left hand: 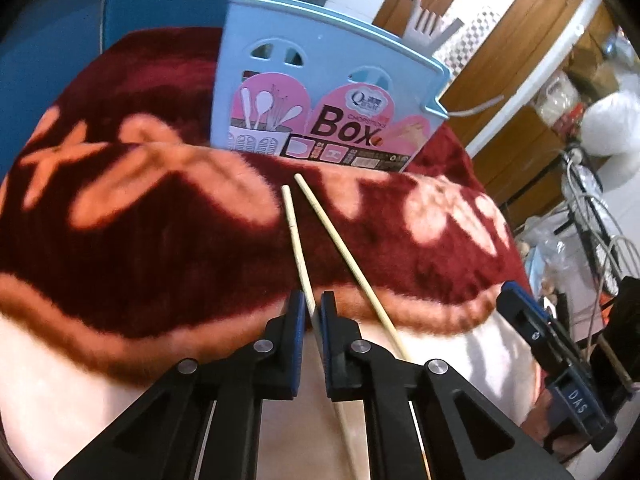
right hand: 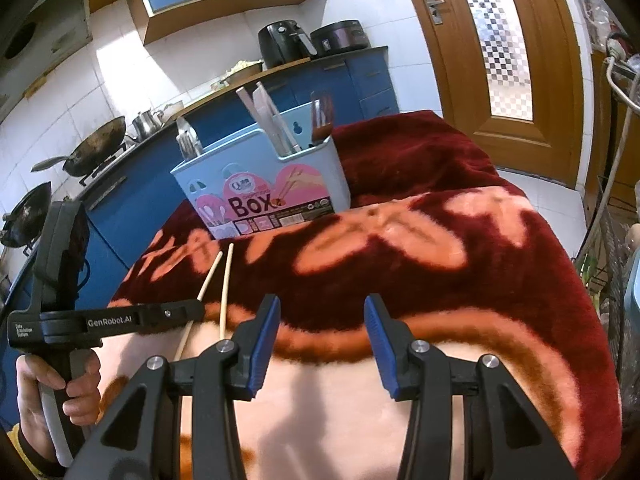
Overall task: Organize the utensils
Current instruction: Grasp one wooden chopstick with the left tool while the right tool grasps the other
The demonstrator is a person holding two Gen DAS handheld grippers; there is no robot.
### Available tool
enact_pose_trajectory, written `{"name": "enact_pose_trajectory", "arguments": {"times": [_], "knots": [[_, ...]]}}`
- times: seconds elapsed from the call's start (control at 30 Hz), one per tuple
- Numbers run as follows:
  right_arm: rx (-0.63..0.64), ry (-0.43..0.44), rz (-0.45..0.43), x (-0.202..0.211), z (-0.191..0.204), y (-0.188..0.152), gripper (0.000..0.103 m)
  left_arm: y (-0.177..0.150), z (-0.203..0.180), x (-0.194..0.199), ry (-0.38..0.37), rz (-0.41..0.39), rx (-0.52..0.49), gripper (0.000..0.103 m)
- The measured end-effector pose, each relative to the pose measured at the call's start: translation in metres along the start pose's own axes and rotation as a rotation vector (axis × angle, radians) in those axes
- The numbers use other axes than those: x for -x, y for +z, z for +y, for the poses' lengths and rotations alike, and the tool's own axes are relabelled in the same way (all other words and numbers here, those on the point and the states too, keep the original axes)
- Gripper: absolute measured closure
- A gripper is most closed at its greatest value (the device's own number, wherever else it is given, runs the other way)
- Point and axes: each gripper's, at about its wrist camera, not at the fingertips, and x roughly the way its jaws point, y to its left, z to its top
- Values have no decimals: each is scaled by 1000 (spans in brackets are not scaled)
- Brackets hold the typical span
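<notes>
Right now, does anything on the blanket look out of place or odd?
Yes. Two chopsticks are outside the blue utensil box. The left tool is shut on one chopstick; the other chopstick lies loose beside it on the red blanket, splayed apart, not parallel.

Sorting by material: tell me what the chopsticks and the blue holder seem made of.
Chopsticks: likely bamboo or wood, pale, matte and unpainted. Blue holder: probably moulded plastic, smooth with a slight sheen, cut-out windows and a printed paper label.

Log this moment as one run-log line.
left gripper: shut on chopstick | second chopstick: lying on blanket | right gripper: open, empty | utensil box: upright, ahead
</notes>
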Motion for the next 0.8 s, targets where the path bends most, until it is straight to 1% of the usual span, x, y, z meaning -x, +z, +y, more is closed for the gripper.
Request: {"name": "enact_pose_trajectory", "arguments": {"times": [0.03, 0.17, 0.23, 0.33, 0.47, 0.53, 0.6, 0.7, 0.8], "knots": [[8, -2, 6, -1, 2, 0, 56, 0, 1, 1, -3, -3, 5, 98], [45, -9, 33, -5, 13, 3, 56, -2, 12, 9, 9, -35, 30, 99], [68, -6, 52, -10, 21, 6, 56, -2, 17, 14, 39, -60, 26, 99], [98, 5, 88, -18, 32, 8, 56, -2, 26, 18, 74, -74, 19, 99], [145, 14, 141, -30, 50, 11, 56, -3, 34, 24, 164, -107, -6, 99], [171, 15, 167, -36, 60, 13, 56, -2, 40, 26, 186, -113, -10, 99], [197, 20, 194, -43, 69, 14, 56, -1, 47, 27, 192, -111, -8, 99], [216, 37, 239, -55, 80, 16, 56, -2, 53, 28, 181, -108, -4, 99], [233, 35, 282, -67, 87, 20, 56, -2, 54, 27, 176, -105, -12, 99]]}}
